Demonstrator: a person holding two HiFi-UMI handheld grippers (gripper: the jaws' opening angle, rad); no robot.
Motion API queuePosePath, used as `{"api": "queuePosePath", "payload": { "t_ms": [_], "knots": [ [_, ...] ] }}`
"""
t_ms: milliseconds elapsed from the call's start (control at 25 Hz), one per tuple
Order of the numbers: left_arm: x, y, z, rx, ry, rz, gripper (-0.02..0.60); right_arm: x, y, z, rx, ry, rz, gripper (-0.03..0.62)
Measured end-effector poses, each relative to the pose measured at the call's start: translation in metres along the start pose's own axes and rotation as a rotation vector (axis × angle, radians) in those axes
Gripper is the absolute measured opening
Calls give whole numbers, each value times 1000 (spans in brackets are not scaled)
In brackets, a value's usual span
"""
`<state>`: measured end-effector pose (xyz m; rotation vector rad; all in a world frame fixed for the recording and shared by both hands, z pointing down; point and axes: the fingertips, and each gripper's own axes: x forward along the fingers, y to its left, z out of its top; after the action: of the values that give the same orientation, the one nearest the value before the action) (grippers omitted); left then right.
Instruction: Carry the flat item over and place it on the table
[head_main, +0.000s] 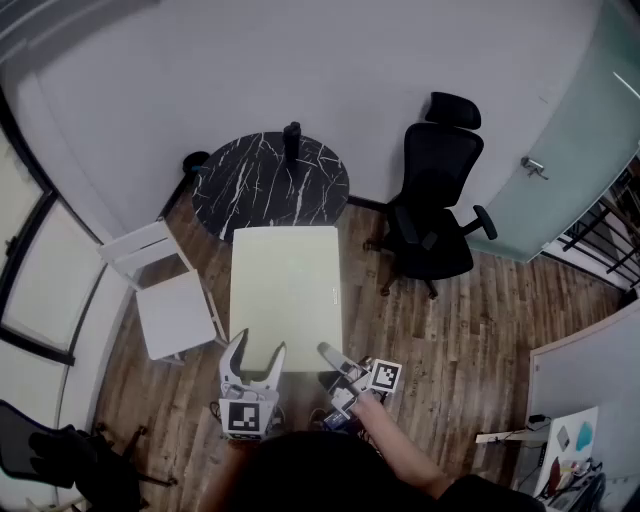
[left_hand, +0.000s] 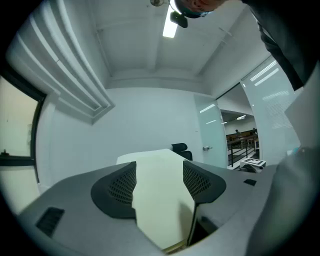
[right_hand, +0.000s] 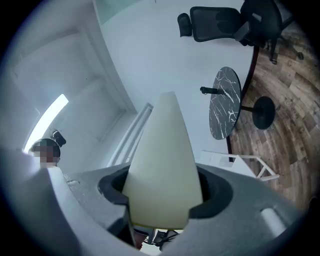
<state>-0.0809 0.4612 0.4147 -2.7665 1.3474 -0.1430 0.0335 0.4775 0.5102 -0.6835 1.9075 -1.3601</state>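
1. Currently the pale yellow board (head_main: 285, 290) is off the floor, roughly level, long axis running near to far above the wood floor (head_main: 450, 340).
2. Board's near edge sits at the 2 grippers. Its far edge overlaps the near rim of the round black marble table (head_main: 270, 185) in the head view; contact with the tabletop cannot be told.
3. Left gripper (head_main: 257, 348): at the near left corner of the board. Its fingers (left_hand: 117, 192) are spread wide, and the board fills the gap, reaching the inner face of each.
4. Right gripper (head_main: 330, 355): at the near right corner, rolled onto its side. Its fingers (right_hand: 112, 187) are clamped on the board, which fills the gap between them.
5. Small dark upright object (head_main: 292, 140) stands on the far part of the table.
6. White chair (head_main: 165, 300) is just left of the board; black office chair (head_main: 435, 215) is right of the table, by the frosted glass door (head_main: 570, 150).
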Motion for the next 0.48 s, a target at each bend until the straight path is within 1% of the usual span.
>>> {"api": "queuePosePath", "payload": {
  "t_ms": [120, 200, 280, 400, 480],
  "knots": [
    [-7, 34, -3, -37, -3, 66, 287, -2, -1, 18, -30, -1, 4, 288],
    [-13, 51, -11, -41, -4, 88, 287, -7, 0, 28, -46, -3, 9, 288],
    [-20, 62, -21, -39, 18, 103, 287, -14, 0, 34, -63, -4, 6, 294],
    [-24, 62, -27, -33, 33, 112, 287, -23, 0, 41, -79, 2, -7, 298],
    [-20, 49, -24, -32, 28, 96, 287, -26, -1, 44, -89, 3, -16, 298]
  ]
}}
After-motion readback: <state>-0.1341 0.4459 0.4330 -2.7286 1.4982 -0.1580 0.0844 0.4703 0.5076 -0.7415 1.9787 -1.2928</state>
